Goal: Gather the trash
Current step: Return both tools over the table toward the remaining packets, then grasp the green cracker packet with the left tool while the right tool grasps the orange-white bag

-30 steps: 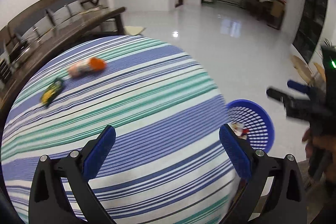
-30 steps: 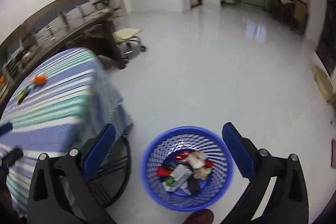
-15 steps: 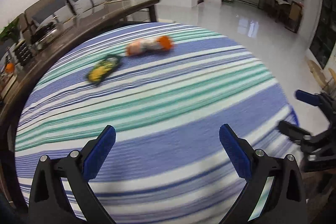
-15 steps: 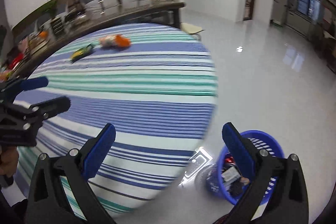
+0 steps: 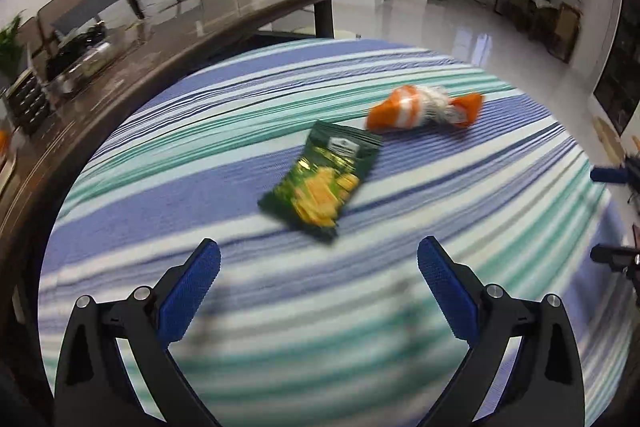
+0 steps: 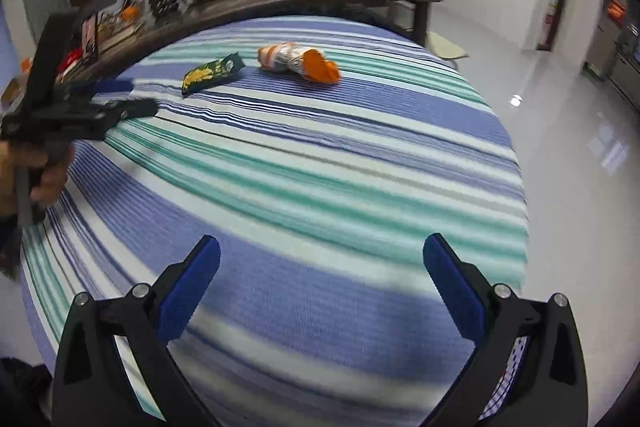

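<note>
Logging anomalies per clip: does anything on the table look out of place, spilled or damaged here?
Only the two pieces of trash: a green snack bag lying flat and askew, and a crumpled orange wrapper just beyond it, apart from it, on the striped tablecloth. Nothing is spilled. Both grippers are open and empty.

Left wrist view low and close over the striped table (image 5: 240, 187), right wrist view higher, farther back, both sharing its top.
</note>
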A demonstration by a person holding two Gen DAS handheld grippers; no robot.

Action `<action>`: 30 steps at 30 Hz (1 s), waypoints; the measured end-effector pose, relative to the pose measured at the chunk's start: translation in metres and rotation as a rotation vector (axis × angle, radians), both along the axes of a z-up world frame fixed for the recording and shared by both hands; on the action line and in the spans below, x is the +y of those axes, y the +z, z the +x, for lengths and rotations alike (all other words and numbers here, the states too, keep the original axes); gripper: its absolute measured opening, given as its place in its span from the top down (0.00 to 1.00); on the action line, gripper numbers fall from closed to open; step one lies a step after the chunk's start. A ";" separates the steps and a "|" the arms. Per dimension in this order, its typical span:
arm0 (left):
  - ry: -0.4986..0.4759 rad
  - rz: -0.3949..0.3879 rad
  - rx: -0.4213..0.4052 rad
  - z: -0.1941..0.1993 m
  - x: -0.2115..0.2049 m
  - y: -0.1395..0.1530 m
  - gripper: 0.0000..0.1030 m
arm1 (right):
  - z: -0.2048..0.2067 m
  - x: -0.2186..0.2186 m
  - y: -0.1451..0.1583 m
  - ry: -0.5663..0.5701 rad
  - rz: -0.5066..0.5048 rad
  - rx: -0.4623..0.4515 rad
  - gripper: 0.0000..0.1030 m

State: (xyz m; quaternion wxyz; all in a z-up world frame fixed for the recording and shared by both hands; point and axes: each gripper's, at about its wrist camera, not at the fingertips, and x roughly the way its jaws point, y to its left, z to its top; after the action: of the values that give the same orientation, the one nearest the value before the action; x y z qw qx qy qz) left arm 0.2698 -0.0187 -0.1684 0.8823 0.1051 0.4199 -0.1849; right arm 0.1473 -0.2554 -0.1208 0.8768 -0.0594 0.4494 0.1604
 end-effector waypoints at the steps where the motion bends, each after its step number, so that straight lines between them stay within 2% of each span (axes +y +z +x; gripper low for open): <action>1: -0.008 0.005 0.011 0.010 -0.001 -0.004 0.05 | 0.010 0.002 -0.002 0.014 -0.010 0.009 0.04; 5: -0.068 0.053 0.025 0.034 -0.012 -0.016 0.04 | 0.061 0.009 -0.015 0.067 -0.018 0.086 0.04; 7: -0.082 0.033 0.038 0.045 -0.012 -0.016 0.04 | 0.085 0.014 -0.023 0.086 -0.032 0.125 0.04; 9: -0.075 0.009 0.056 0.053 -0.010 -0.017 0.07 | 0.107 0.023 -0.024 0.121 -0.065 0.109 0.05; 10: -0.079 -0.010 0.065 0.056 -0.008 -0.017 0.10 | 0.121 0.029 -0.024 0.143 -0.065 0.117 0.04; 11: -0.081 -0.019 0.052 0.056 -0.007 -0.016 0.21 | 0.129 0.033 -0.024 0.159 -0.076 0.119 0.04; 13: -0.091 -0.026 0.039 0.056 -0.006 -0.014 0.33 | 0.148 0.044 -0.021 0.182 -0.110 0.102 0.04; 15: -0.085 -0.033 0.027 0.055 -0.004 -0.011 0.59 | 0.164 0.054 -0.015 0.193 -0.118 0.070 0.04; 19: -0.030 -0.054 0.033 0.050 0.000 -0.010 0.64 | 0.182 0.068 -0.010 0.226 -0.044 0.064 0.06; 20: -0.010 -0.064 0.040 0.048 0.001 -0.009 0.64 | 0.184 0.072 -0.013 0.237 -0.021 0.088 0.34; 22: 0.017 -0.094 0.059 0.035 0.004 -0.007 0.64 | 0.185 0.069 -0.014 0.192 -0.040 0.094 0.60; 25: 0.024 -0.113 0.072 0.003 0.003 -0.004 0.64 | 0.164 0.055 -0.008 0.124 0.006 0.095 0.60; 27: 0.022 -0.115 0.070 -0.023 -0.001 -0.003 0.64 | 0.135 0.042 -0.006 0.074 0.013 0.098 0.60; 29: 0.020 -0.110 0.069 -0.045 -0.006 -0.002 0.64 | 0.116 0.035 -0.004 0.035 -0.018 0.106 0.60; 30: 0.016 -0.112 0.071 -0.056 -0.010 -0.003 0.64 | 0.094 0.030 -0.005 0.004 -0.050 0.115 0.60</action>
State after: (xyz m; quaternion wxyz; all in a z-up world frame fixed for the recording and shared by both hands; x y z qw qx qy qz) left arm 0.2141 -0.0284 -0.1711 0.8728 0.0455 0.4407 -0.2046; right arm 0.2411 -0.2258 -0.1254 0.8475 -0.0729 0.5027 0.1538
